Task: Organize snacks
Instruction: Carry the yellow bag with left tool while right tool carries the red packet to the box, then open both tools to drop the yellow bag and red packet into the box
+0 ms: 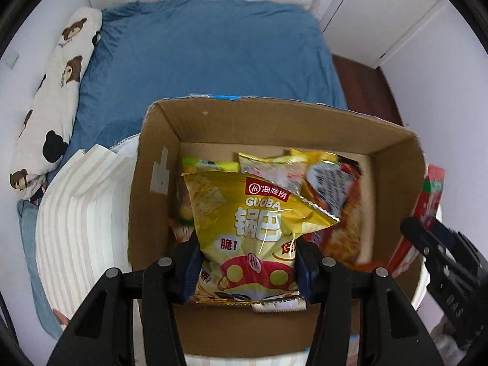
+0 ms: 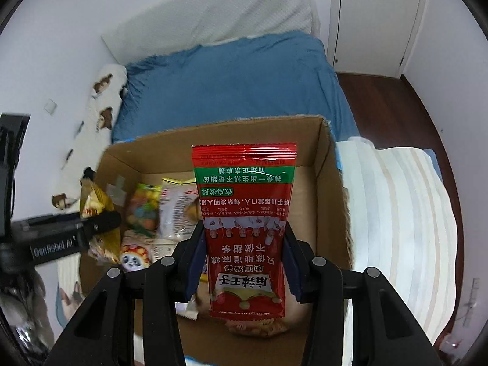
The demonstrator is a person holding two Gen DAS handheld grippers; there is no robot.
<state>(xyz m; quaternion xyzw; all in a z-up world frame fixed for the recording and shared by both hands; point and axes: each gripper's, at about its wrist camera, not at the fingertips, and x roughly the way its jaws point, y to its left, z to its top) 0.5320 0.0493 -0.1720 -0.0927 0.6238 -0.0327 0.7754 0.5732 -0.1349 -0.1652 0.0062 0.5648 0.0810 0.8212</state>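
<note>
The left gripper (image 1: 247, 262) points steeply down over an open brown cardboard box (image 1: 274, 122), its blue-padded jaws closed narrowly on the lower part of a yellow foil snack bag printed GUOBA (image 1: 256, 228), which hangs just above the box's contents. The right gripper (image 2: 244, 262) also points down over the same box, its jaws pinched on both long edges of a tall red and green plastic snack packet (image 2: 244, 213) held upright over the box's bare right-hand side. Inside, against the left wall as the right wrist view shows it, lie several loose snack bags (image 2: 146, 210), among them a colourful candy pouch and a pale packet. The box sits on a cream striped folded blanket (image 2: 402, 213) at the near end of a bed with a blue sheet (image 2: 228, 85); a long white bear-print pillow (image 1: 52, 106) lies along the wall.
</note>
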